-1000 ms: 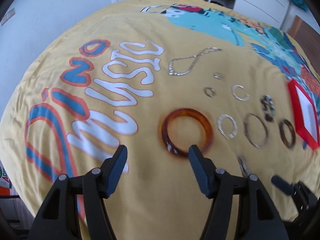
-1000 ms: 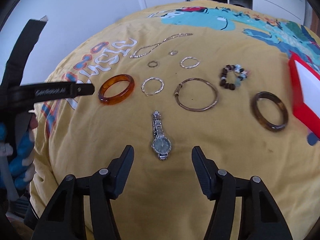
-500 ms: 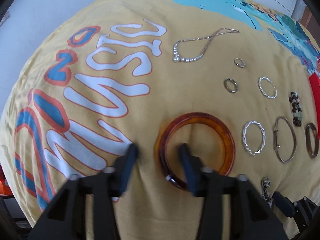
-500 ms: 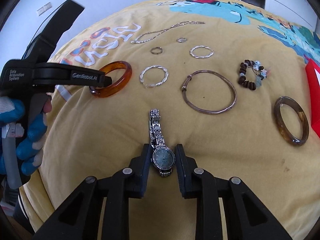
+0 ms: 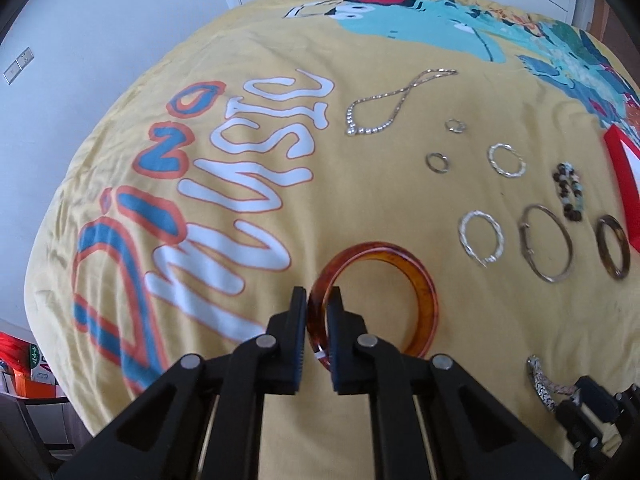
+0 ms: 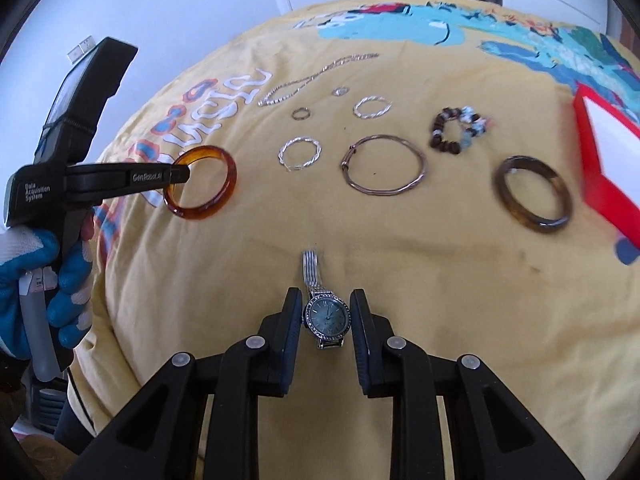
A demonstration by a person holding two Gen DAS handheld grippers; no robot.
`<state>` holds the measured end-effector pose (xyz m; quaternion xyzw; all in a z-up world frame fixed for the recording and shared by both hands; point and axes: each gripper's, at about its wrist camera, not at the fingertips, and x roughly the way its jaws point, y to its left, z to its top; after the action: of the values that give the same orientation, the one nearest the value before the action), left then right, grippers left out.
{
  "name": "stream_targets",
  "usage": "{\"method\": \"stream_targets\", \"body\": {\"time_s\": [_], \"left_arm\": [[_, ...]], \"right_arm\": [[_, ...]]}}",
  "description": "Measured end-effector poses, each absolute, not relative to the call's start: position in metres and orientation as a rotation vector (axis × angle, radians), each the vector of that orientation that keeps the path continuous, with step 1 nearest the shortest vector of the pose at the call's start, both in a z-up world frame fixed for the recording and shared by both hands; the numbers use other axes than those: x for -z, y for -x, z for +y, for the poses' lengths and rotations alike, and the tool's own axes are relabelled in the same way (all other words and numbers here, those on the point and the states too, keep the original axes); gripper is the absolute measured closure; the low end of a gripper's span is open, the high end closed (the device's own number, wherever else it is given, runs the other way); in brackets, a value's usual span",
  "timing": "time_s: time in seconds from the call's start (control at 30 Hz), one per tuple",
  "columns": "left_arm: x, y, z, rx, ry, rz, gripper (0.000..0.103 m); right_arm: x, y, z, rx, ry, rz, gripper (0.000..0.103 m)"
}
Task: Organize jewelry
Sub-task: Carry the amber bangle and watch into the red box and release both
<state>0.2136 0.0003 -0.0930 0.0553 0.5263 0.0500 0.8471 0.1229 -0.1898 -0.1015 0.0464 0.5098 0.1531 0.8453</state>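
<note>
Left tool [image 5: 317, 312] clamped on amber bangle [image 5: 416, 280] rim, right tool [image 6: 325, 316] closed around silver watch [image 6: 327, 318] face, both on yellow bedspread [image 6: 400, 272], other bracelets beyond

A yellow bedspread [image 6: 400, 280] printed with "Dino Music" lettering [image 5: 224, 200] and a teal cartoon figure [image 6: 400, 28] carries the jewelry. At centre left of the right wrist view lies an amber bangle [image 6: 208, 208], then a twisted silver bracelet [image 6: 300, 154], a thin metal bangle [image 6: 384, 170], a beaded bracelet [image 6: 456, 130] and a dark tortoiseshell bangle [image 6: 534, 194]. Above sit 2 small rings [image 6: 300, 113], a smaller twisted bracelet [image 6: 372, 107] and a necklace [image 6: 312, 80]. A wristwatch [image 6: 327, 318] lies at lower centre, a red-rimmed box [image 6: 592, 160] at the right edge.
</note>
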Motion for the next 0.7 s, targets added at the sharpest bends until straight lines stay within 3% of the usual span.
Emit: {"method": "stream_targets", "body": {"time_s": [0.4, 0.7], "left_arm": [[0.055, -0.179, -0.023, -0.050, -0.132, 1.057, 0.094], [0.025, -0.174, -0.085, 0.066, -0.155, 1.018, 0.094]], "right_arm": [[0.057, -0.093, -0.216, -0.275, -0.105, 0.968, 0.079], [0.018, -0.093, -0.277, -0.176, -0.128, 0.876, 0.079]]}}
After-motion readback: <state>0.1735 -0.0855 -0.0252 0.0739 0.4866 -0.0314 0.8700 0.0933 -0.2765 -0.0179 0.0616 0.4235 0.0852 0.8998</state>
